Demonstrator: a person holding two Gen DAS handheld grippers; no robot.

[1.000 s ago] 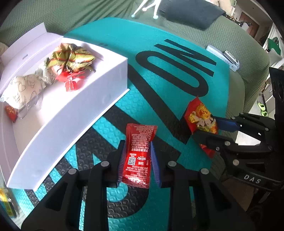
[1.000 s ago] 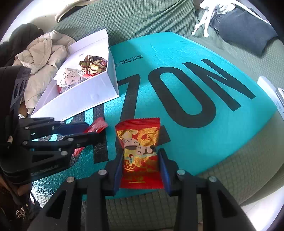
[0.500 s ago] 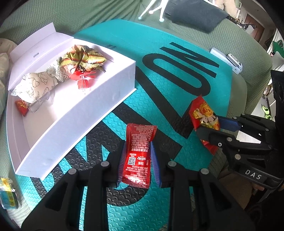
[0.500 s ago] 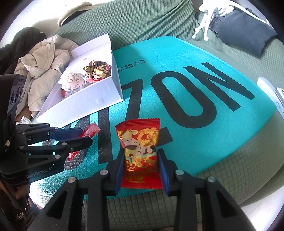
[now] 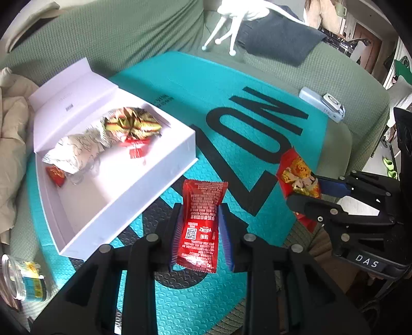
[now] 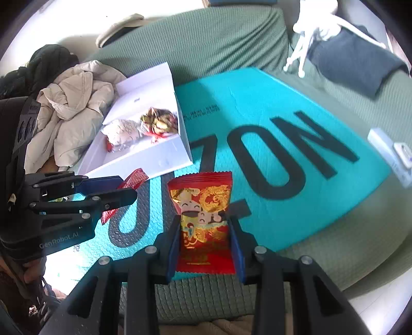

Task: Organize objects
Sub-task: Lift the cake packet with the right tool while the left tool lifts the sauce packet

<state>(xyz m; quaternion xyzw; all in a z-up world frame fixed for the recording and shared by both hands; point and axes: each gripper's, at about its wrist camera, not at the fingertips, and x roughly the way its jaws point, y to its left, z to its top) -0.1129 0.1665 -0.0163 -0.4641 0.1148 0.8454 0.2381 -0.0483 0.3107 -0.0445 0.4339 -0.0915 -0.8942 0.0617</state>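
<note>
My left gripper point(image 5: 201, 219) is shut on a red ketchup sachet point(image 5: 200, 224), held upright above the teal mat point(image 5: 180, 85). My right gripper point(image 6: 204, 232) is shut on a red and gold snack packet point(image 6: 203, 214). Each gripper shows in the other's view: the right gripper point(image 5: 303, 190) with its snack packet point(image 5: 298, 174), and the left gripper point(image 6: 126, 186) with its sachet point(image 6: 135, 177). The open white box point(image 5: 159, 177) lies left of both, also seen as the white box point(image 6: 175, 154) in the right wrist view. It holds several wrapped sweets point(image 5: 134, 123).
A glass jar point(image 5: 23, 281) stands at the mat's near left corner. Beige clothing point(image 6: 74, 103) is piled beyond the box. A white remote point(image 5: 322, 103) lies at the mat's far right edge. A dark cushion point(image 5: 278, 38) and a white tripod point(image 5: 231, 23) sit on the green sofa.
Both grippers have risen from the mat with their packets still held. The box and mat look smaller and lower in both views, and the jar has come into view.
</note>
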